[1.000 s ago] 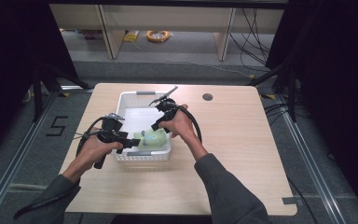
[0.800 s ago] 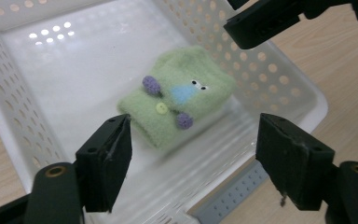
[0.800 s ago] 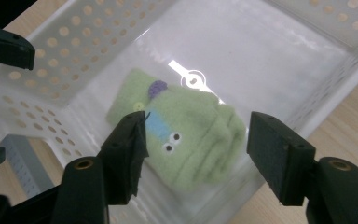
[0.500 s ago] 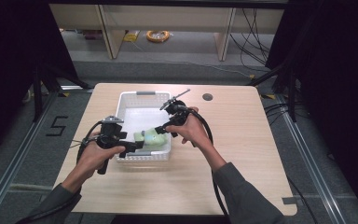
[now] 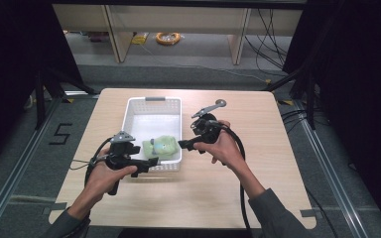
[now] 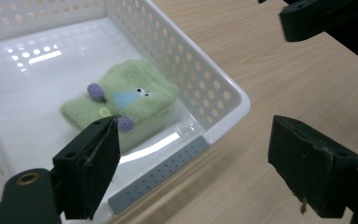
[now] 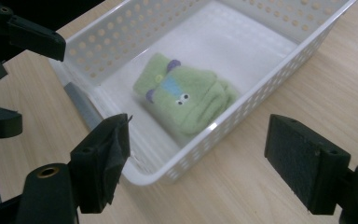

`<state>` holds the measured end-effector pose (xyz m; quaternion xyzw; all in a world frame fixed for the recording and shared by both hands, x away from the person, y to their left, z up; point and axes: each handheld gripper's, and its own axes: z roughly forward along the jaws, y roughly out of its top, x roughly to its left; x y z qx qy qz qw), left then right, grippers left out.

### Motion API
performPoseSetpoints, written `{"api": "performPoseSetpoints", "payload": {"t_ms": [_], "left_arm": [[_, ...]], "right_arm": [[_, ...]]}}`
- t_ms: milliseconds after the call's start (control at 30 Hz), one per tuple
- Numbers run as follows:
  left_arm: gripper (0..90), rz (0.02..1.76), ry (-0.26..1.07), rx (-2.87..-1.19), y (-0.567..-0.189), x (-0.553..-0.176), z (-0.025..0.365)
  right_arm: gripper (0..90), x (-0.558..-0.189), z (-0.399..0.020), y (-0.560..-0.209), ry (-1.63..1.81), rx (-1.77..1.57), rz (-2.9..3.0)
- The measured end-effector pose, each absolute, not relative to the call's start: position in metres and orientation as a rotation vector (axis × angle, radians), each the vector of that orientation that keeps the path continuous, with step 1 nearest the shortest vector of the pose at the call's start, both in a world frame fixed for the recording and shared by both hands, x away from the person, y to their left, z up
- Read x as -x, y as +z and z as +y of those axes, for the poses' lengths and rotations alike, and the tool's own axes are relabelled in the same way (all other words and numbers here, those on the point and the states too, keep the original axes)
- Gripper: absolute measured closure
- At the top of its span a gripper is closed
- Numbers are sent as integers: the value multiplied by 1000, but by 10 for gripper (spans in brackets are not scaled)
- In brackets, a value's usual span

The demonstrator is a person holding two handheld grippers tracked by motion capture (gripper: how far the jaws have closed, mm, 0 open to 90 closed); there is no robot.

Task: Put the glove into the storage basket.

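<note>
Wooden table [image 5: 278, 163] — white basket [image 5: 134, 111] (grey floor [image 5: 188, 74] beyond).

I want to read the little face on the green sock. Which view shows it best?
The right gripper view: the green sock lies close and unobstructed in the white basket, eyes and blue patch clear. The left gripper view shows it about as near, with one black jaw overlapping its edge. The high view shows a small pale lump.

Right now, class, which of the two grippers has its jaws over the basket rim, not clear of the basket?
The left gripper: its open jaws reach over the basket rim at the near corner by the green sock. The right gripper, also open, sits outside the basket's right wall.
</note>
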<state>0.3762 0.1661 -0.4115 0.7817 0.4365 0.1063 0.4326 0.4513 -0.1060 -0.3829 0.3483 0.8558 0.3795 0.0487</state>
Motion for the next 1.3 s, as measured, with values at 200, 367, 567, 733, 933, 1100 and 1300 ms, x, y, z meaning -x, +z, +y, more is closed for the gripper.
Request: {"api": "performPoseSetpoints", "payload": {"t_ms": [200,367,567,733,933,1100,1300], "left_arm": [[163,1064,254,-1920,-420,-362,161],[162,1033,247,-1917,-427,-349,154],[162,997,243,-1953,-431,-342,149],[162,989,236,-1944,-435,-337,143],[162,965,207,-1963,-448,-333,142],[162,970,213,-1953,-451,-329,143],[161,952,223,-1956,-451,-322,140]], "right_arm": [[236,-434,-121,-383,1170,-1018,2590],[238,-418,-136,-386,1224,-994,2567],[238,-402,-153,-394,1226,-1007,2551],[235,-393,-165,-401,1268,-1047,2520],[235,-389,-176,-407,1260,-1064,2509],[235,-383,-182,-412,1260,-1068,2503],[230,-375,-187,-418,1299,-1050,2504]]}}
